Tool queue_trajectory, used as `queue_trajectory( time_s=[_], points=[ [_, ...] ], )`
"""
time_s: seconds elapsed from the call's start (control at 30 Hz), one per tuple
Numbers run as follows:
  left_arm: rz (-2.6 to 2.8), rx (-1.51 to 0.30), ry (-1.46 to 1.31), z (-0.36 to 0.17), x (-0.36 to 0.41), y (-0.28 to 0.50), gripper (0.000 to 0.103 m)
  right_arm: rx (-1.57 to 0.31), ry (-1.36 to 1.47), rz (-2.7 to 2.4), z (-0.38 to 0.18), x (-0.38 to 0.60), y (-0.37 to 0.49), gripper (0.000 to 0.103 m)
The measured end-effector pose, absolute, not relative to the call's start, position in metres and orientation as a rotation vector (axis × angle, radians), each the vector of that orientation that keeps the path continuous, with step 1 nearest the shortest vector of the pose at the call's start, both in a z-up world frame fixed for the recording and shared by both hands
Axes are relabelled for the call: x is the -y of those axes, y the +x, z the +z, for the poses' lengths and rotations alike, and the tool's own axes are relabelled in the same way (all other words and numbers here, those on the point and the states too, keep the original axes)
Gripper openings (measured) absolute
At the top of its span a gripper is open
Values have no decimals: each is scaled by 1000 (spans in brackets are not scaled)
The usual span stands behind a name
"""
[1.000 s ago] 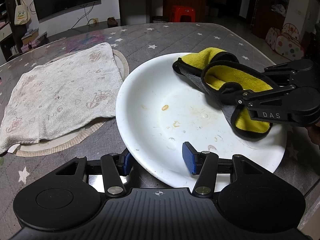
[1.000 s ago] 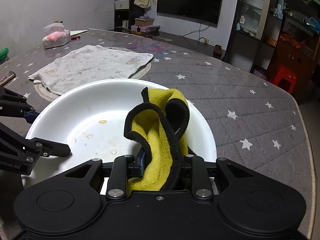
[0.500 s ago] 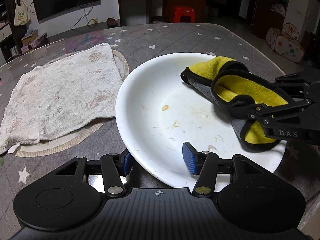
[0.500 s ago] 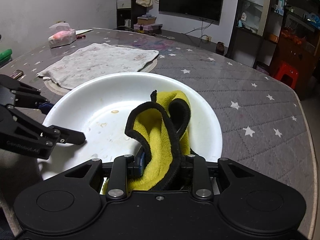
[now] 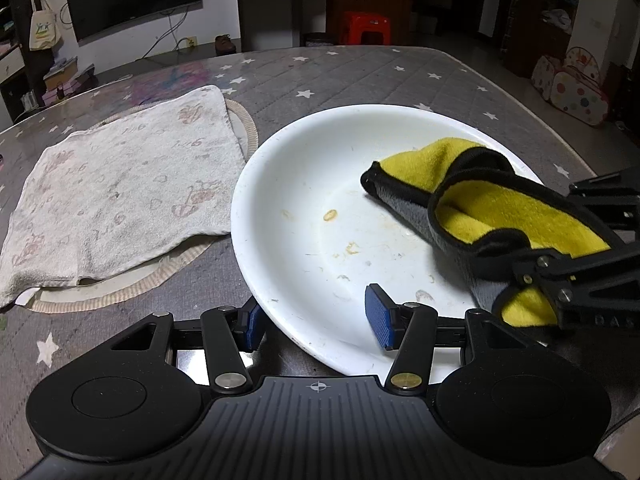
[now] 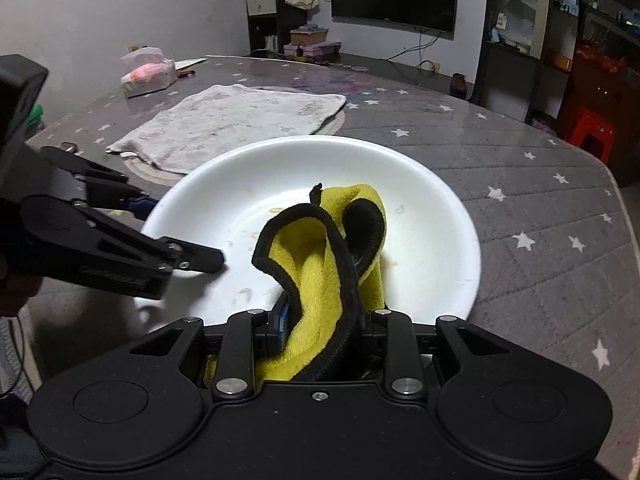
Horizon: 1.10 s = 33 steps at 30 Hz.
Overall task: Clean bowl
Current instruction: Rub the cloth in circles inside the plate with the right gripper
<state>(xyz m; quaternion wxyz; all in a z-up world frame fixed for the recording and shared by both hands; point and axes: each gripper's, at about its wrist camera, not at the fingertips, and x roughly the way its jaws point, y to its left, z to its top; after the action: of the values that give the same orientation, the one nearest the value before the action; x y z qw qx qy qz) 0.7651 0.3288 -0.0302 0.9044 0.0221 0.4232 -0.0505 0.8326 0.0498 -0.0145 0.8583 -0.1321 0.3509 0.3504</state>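
A wide white bowl (image 5: pixel 304 184) sits on the grey star-patterned table, with yellowish food smears (image 5: pixel 330 214) on its bottom. My left gripper (image 5: pixel 316 320) is open and straddles the near rim, one blue pad (image 5: pixel 378 316) inside and the other outside. My right gripper (image 6: pixel 324 324) is shut on a folded yellow cloth (image 6: pixel 316 264) with black edging. The cloth rests on the right inner side of the bowl (image 6: pixel 440 216). In the left wrist view the cloth (image 5: pixel 500 208) and the right gripper (image 5: pixel 552 236) come in from the right.
A stained white towel (image 5: pixel 120 192) lies on a round woven mat (image 5: pixel 244 120) left of the bowl. A tissue pack (image 6: pixel 148 74) stands at the far side of the table. The table edge (image 5: pixel 568 148) runs close to the bowl on the right.
My right gripper has drawn the cloth across the bowl's right side toward the near rim. The left gripper and the bowl have stayed put.
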Motion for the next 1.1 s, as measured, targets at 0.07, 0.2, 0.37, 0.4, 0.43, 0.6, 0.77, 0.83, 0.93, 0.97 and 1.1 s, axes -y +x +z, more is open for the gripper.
queue_trajectory(
  time_s=[0.07, 0.2, 0.37, 0.4, 0.43, 0.6, 0.77, 0.83, 0.93, 0.97, 1.1],
  points=[
    [-100, -873, 45, -30, -326, 764, 53, -733, -279, 738, -15, -49, 832, 30],
    [-87, -868, 55, -29, -321, 762, 53, -725, -284, 735, -16, -48, 835, 30],
    [-85, -868, 64, -29, -320, 764, 53, -707, -289, 723, -19, -45, 838, 30],
    [-84, -868, 66, -29, -320, 764, 52, -704, -292, 718, -19, -45, 839, 30],
    [-81, -867, 69, -29, -319, 764, 52, -700, -295, 712, -19, -45, 841, 30],
    [-84, -873, 71, -29, -322, 768, 51, -683, -308, 686, -20, -45, 849, 30],
    [-84, -877, 66, -29, -326, 772, 48, -674, -311, 673, -21, -46, 858, 30],
    [-84, -878, 62, -28, -325, 769, 47, -670, -313, 670, -22, -47, 861, 30],
    [-74, -878, 25, -26, -330, 770, 39, -663, -317, 665, -23, -49, 866, 30],
    [-75, -880, 12, -26, -332, 771, 39, -661, -319, 664, -23, -49, 868, 30],
    [-71, -883, 3, -25, -333, 772, 37, -652, -323, 658, -25, -51, 875, 30]
  ],
)
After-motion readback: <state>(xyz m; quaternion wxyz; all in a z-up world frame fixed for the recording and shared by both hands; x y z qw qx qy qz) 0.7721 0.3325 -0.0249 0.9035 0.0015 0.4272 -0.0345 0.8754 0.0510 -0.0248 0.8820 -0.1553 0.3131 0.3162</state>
